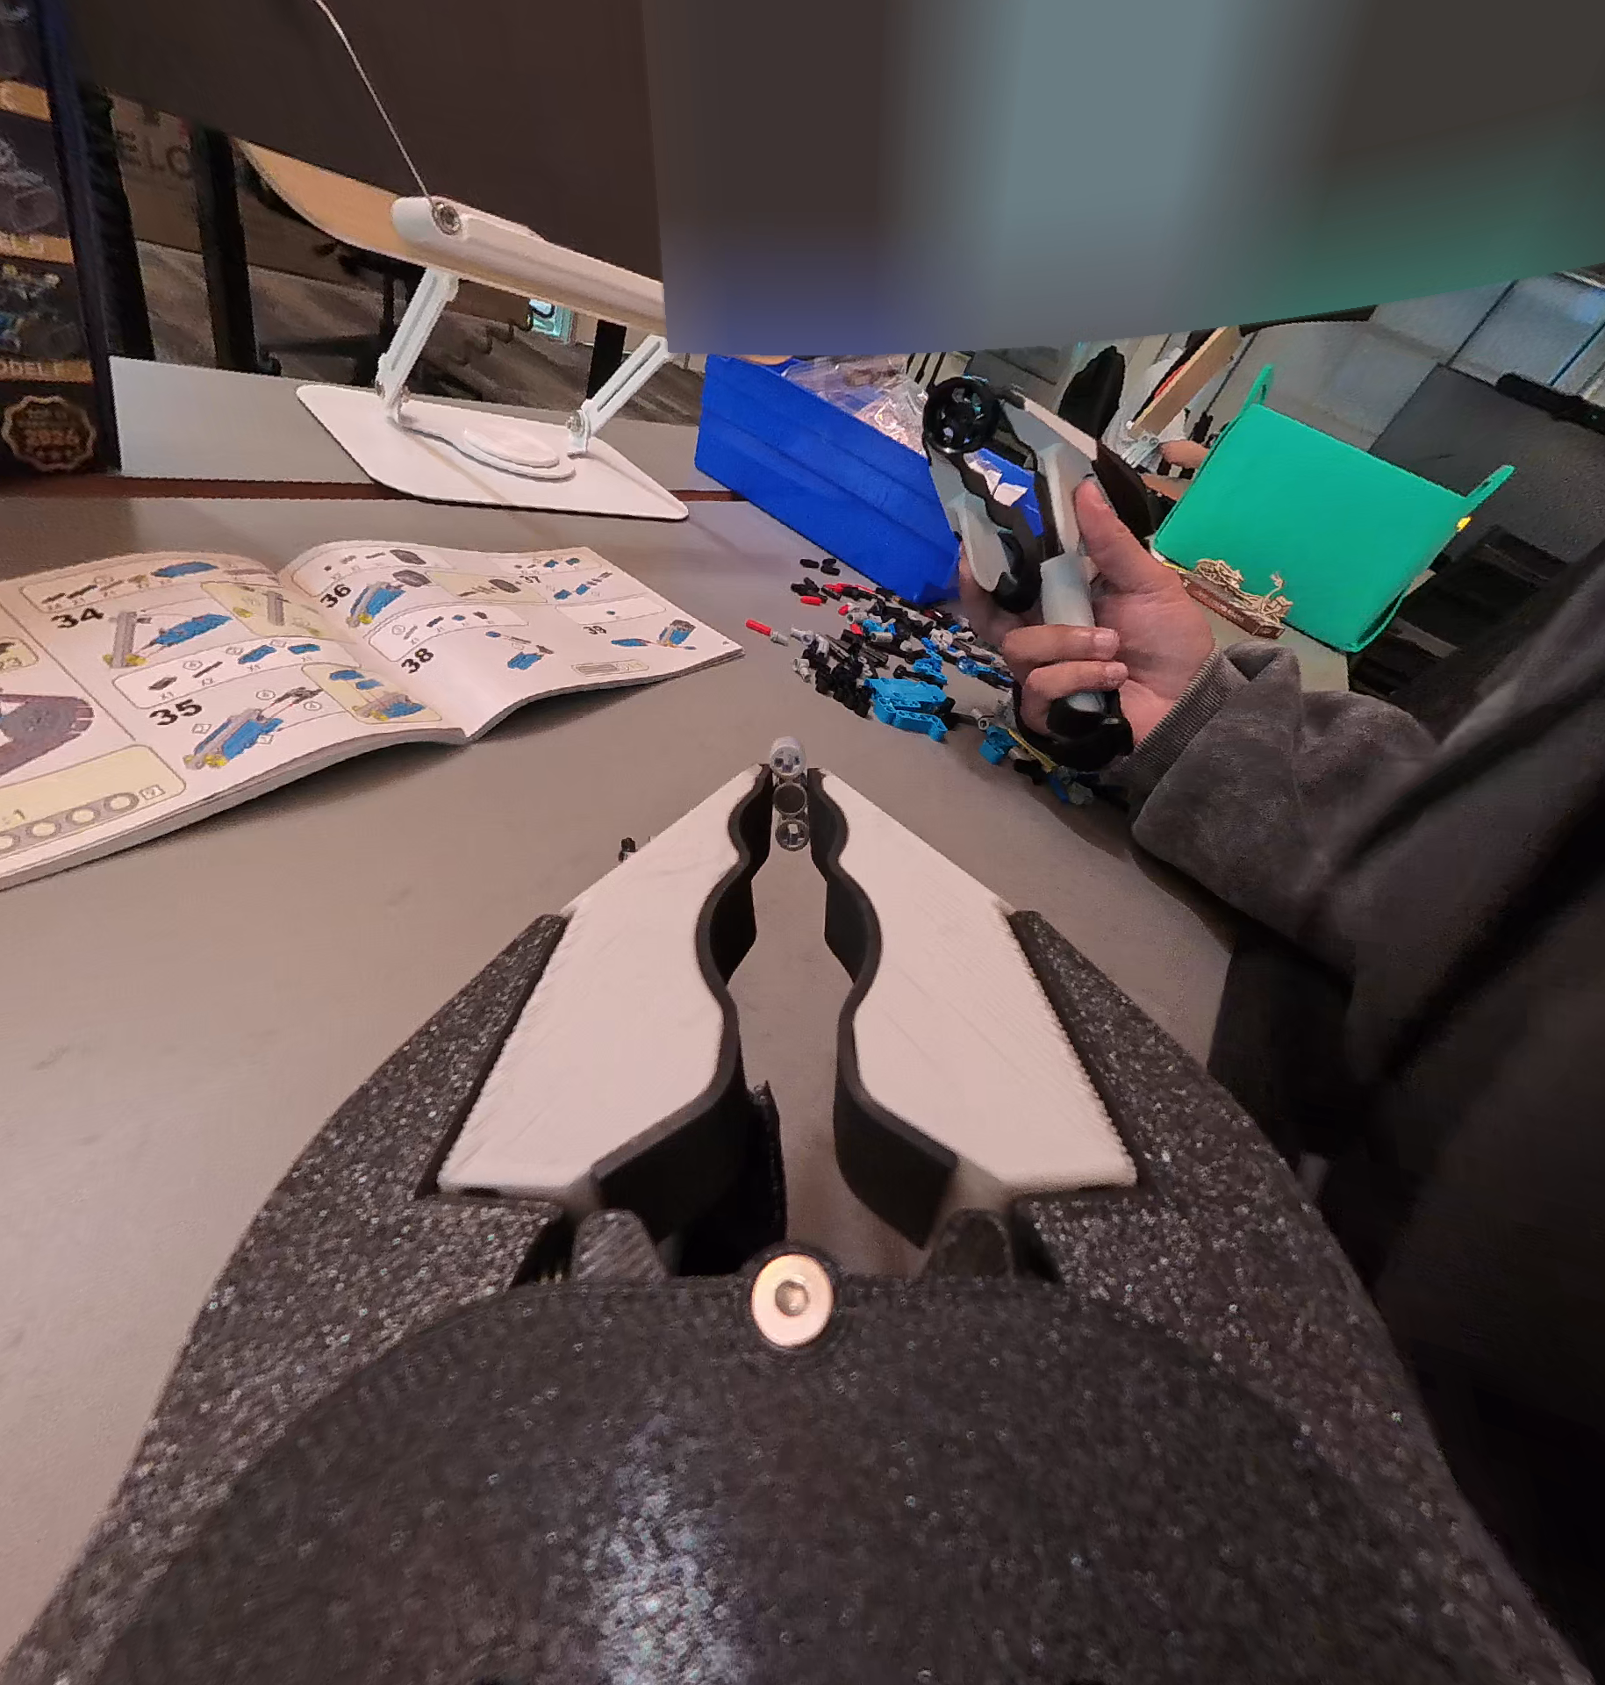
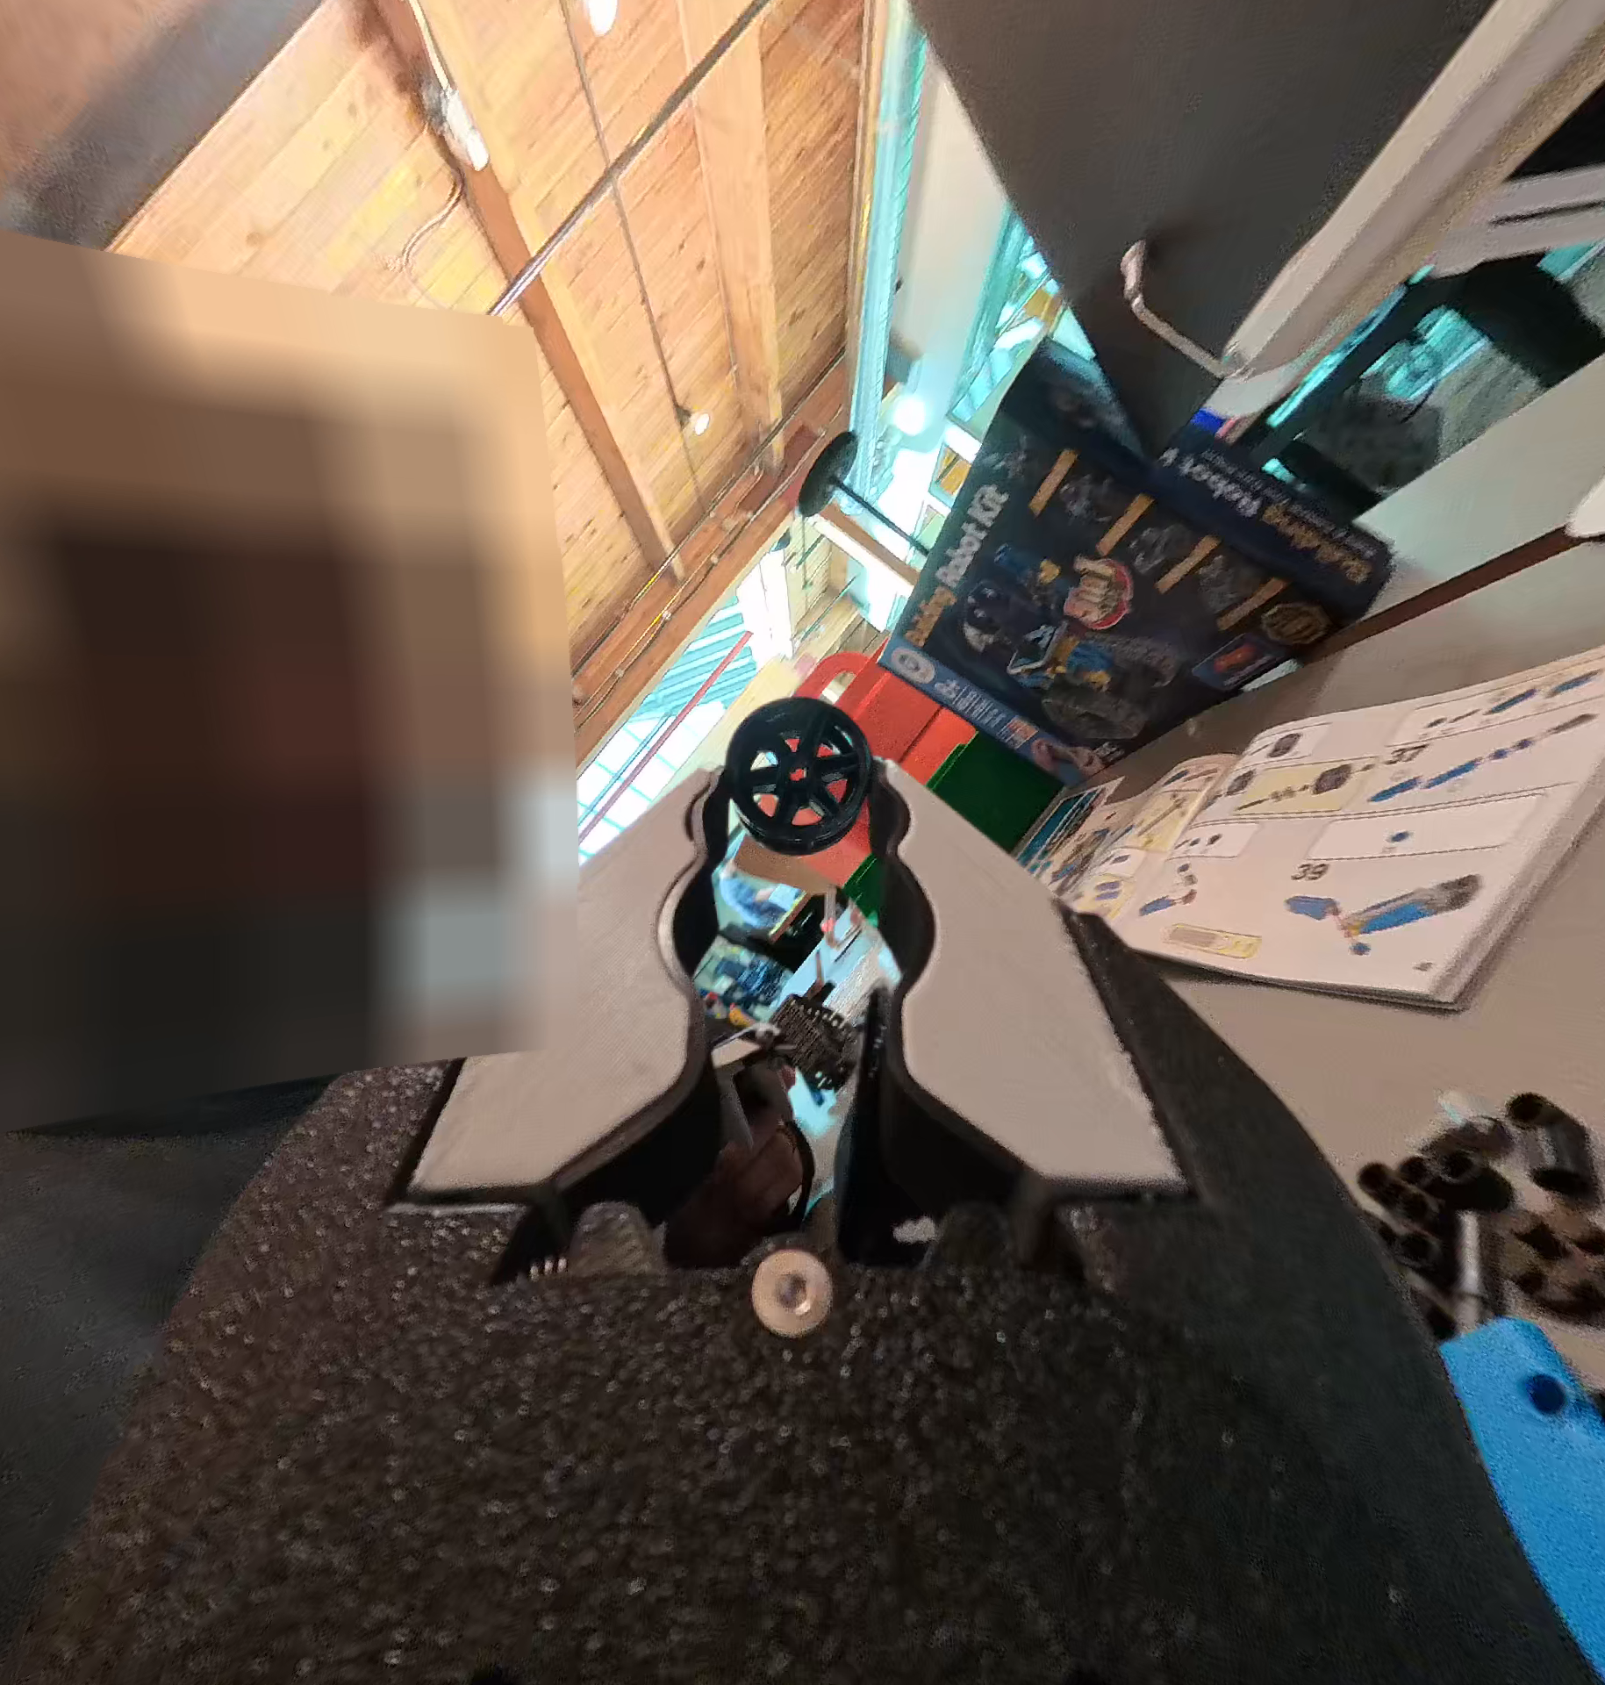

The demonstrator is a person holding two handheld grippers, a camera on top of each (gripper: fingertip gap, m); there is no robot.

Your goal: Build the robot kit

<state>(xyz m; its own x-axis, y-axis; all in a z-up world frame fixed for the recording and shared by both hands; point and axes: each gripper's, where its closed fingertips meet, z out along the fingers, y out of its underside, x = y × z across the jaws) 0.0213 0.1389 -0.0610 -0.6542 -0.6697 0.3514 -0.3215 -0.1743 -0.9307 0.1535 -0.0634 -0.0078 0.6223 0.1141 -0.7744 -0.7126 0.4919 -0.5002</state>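
Observation:
My left gripper is shut on a small grey beam with round holes, held just above the grey table. My right gripper is shut on a black spoked wheel rim and is raised and tilted upward toward the wooden ceiling. In the left wrist view the right gripper shows farther off, held up by a hand, with the black rim at its tip. A pile of small black, blue and red building parts lies on the table under it.
An open instruction booklet lies at the left; it also shows in the right wrist view. A blue bin, a green bin, a white stand and a kit box stand behind. A grey sleeve is at right.

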